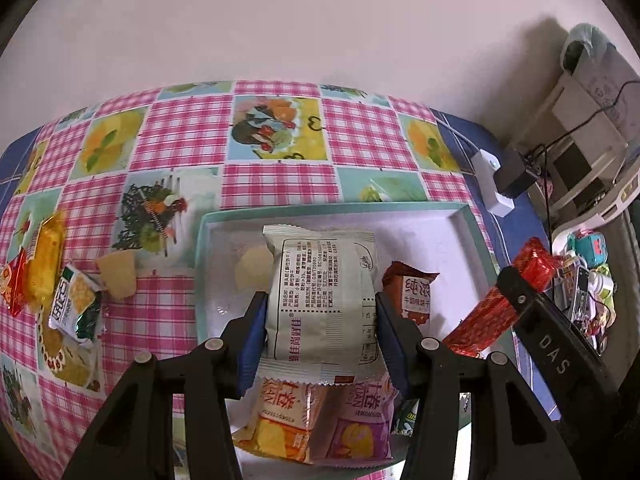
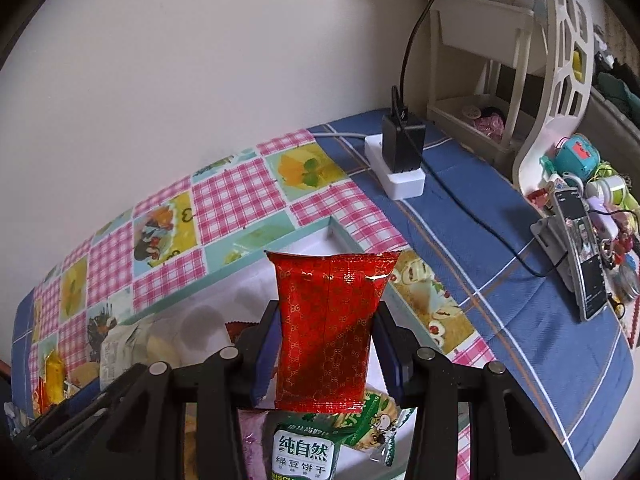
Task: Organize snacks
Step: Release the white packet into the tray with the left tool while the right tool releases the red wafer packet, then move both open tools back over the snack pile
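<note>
My left gripper (image 1: 320, 332) is shut on a white snack packet (image 1: 324, 296), held over a shallow white box with a teal rim (image 1: 470, 232). In the box lie a brown-red packet (image 1: 412, 292), an orange packet (image 1: 280, 420) and a purple packet (image 1: 360, 424). My right gripper (image 2: 326, 352) is shut on a red foil packet (image 2: 330, 328), held above the box's near end (image 2: 320, 236); this packet also shows in the left wrist view (image 1: 496, 308). A green mung-bean biscuit packet (image 2: 302, 456) lies under it.
Loose snacks lie on the checked tablecloth left of the box: a yellow packet (image 1: 44, 264), a red packet (image 1: 12, 284) and a green-white packet (image 1: 76, 304). A white power strip with a black charger (image 2: 400, 156) and a phone on a stand (image 2: 580, 256) are at the right.
</note>
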The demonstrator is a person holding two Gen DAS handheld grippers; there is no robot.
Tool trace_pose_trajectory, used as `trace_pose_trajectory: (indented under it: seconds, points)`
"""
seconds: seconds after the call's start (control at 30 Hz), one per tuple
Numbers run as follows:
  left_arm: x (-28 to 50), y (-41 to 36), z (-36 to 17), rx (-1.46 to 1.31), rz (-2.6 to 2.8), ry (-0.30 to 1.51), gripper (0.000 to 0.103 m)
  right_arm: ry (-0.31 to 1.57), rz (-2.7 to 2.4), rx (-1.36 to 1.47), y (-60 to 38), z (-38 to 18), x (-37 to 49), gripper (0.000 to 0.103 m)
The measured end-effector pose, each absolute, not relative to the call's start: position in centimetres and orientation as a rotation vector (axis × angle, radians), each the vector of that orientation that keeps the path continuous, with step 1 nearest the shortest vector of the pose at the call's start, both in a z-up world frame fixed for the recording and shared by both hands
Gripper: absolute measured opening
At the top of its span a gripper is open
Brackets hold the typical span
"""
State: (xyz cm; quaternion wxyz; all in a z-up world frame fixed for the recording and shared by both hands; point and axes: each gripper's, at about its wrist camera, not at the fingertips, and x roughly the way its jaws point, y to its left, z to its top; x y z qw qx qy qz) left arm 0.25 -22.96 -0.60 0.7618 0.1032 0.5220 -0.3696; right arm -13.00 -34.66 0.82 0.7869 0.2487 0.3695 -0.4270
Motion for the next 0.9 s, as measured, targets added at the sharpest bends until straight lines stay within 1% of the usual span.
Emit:
trace_pose_trajectory:
  seconds: [0.07, 0.1, 0.13, 0.2, 0.3, 0.37, 0.4, 0.43, 0.57, 0.6, 0.7, 0.73, 0.8, 0.83, 0.87, 0.9]
  points:
    - [0.2, -23.2, -0.8, 0.225, -0.812, 1.157, 0.057, 0.803, -0.906, 0.544, -34.6, 0.7, -12.8, 0.049]
    - [0.2, -23.1, -0.8, 0.225, -0.804, 1.161, 0.063, 0.806, -0.902, 0.543, -34.5, 0.7, -12.7, 0.051]
    - [0.1, -23.0, -0.7, 0.229, -0.795, 1.158, 0.064, 0.808, -0.899, 0.541, -34.4, 0.7, -12.6, 0.054]
    - [0.2, -22.7, -0.4, 0.231, -0.779, 1.147, 0.064, 0.808, -0.896, 0.529, -34.2, 0.9, -12.6, 0.057]
    - [0.6, -21.9, 0.1, 0.216, -0.750, 1.151, 0.065, 0.812, -0.889, 0.523, -33.8, 1.2, -12.5, 0.066]
    - [0.9, -21.4, 0.3, 0.213, -0.730, 1.150, 0.069, 0.822, -0.884, 0.514, -33.4, 1.4, -12.3, 0.068]
    - [1.1, -21.0, 0.4, 0.215, -0.716, 1.146, 0.076, 0.831, -0.883, 0.508, -33.2, 1.5, -12.2, 0.072]
    - [1.2, -20.7, 0.5, 0.218, -0.700, 1.141, 0.080, 0.839, -0.884, 0.505, -33.0, 1.5, -12.1, 0.077]
    - [2.0, -18.9, 0.4, 0.219, -0.620, 1.126, 0.083, 0.857, -0.857, 0.514, -31.8, 1.6, -11.9, 0.087]
    - [2.3, -18.1, 0.3, 0.213, -0.596, 1.126, 0.085, 0.860, -0.847, 0.520, -31.5, 1.5, -11.9, 0.090]
    - [3.1, -16.2, -0.3, 0.208, -0.525, 1.129, 0.086, 0.876, -0.828, 0.527, -30.4, 1.2, -11.7, 0.099]
    - [3.3, -15.6, -0.4, 0.209, -0.502, 1.133, 0.086, 0.883, -0.821, 0.527, -30.0, 1.1, -11.5, 0.101]
    - [4.1, -14.4, -0.8, 0.206, -0.457, 1.143, 0.086, 0.902, -0.799, 0.529, -29.0, 0.7, -11.2, 0.101]
    - [4.5, -13.9, -0.9, 0.201, -0.438, 1.149, 0.088, 0.913, -0.789, 0.531, -28.6, 0.6, -11.0, 0.101]
    - [4.8, -13.3, -1.1, 0.198, -0.419, 1.157, 0.091, 0.924, -0.774, 0.532, -28.1, 0.4, -10.7, 0.101]
    - [5.3, -12.7, -1.3, 0.194, -0.398, 1.164, 0.098, 0.935, -0.759, 0.528, -27.6, 0.4, -10.4, 0.101]
